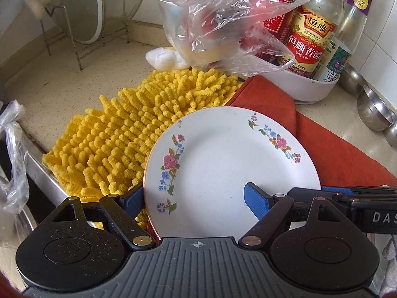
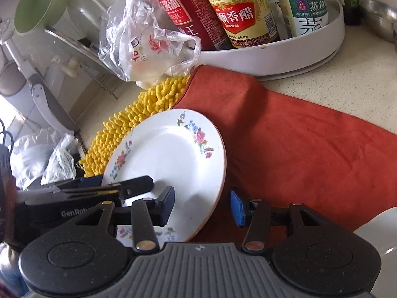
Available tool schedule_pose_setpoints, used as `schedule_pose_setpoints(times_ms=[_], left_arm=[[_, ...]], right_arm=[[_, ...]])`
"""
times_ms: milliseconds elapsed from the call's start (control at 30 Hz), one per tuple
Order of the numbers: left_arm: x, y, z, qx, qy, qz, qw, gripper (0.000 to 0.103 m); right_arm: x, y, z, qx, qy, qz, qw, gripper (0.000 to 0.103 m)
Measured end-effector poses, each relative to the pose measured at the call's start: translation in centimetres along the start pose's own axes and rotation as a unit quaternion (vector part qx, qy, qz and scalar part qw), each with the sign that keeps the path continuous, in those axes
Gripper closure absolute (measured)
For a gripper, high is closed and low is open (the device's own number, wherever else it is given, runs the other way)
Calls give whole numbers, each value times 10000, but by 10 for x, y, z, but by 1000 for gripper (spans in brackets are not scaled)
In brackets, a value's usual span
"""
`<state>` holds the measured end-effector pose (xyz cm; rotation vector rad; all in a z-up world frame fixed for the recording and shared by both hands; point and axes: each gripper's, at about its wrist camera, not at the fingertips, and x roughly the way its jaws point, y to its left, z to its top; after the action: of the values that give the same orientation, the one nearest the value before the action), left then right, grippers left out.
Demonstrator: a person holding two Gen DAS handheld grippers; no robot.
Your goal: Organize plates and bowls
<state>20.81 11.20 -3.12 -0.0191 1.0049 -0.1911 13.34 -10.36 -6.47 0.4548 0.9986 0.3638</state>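
Your left tool (image 1: pixel 194 200) is spread wide around the near-left edge of a white plate (image 1: pixel 230 164) painted with flower sprays. One blue pad (image 1: pixel 131 198) sits outside the rim on the left, seemingly against it, though you cannot tell whether it presses. The other pad (image 1: pixel 256 202) hovers over the plate's face, so the tool is apart, not clamped.

The plate is round, so it has no long axis — what matters is its tilt. It faces upward and leans, its left edge raised over a shaggy yellow mat (image 1: pixel 129 134) and its right edge down on an orange cloth (image 1: pixel 342 156) spread on the speckled desk (image 1: pixel 64 84).

From the right wrist camera, your right tool (image 2: pixel 202 208) also stands apart — its fingers straddle the plate's (image 2: pixel 173 164) near-right rim, one dark pad (image 2: pixel 166 206) over the face and one blue pad (image 2: pixel 237 207) just outside, over the cloth (image 2: pixel 310 154). Neither clearly touches.

Behind the plate a white round tray (image 2: pixel 285 52) holds sauce bottles (image 2: pixel 238 7), with a crumpled clear plastic bag (image 2: pixel 146 42) beside it. Steel bowls (image 1: pixel 372 106) sit at the far right.
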Motion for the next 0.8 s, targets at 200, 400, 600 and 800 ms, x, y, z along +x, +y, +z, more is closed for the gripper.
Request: schedule_pose_setpoints(times_ms=[200, 400, 600, 800], left_arm=[[-2, 0, -1, 122, -66, -11, 9999, 15], [-4, 2, -4, 151, -129, -22, 9998, 19], [-9, -1, -4, 257, -209, 44, 9994, 20], [-14, -1, -2, 228, -270, 49, 9994, 20]], right_arm=[[2, 10, -3, -245, -73, -37, 9997, 42], [1, 12, -8, -401, -44, -131, 9991, 60], [-2, 22, -11, -742, -69, -315, 9967, 60], [-8, 25, -11, -830, -188, -252, 9961, 60]])
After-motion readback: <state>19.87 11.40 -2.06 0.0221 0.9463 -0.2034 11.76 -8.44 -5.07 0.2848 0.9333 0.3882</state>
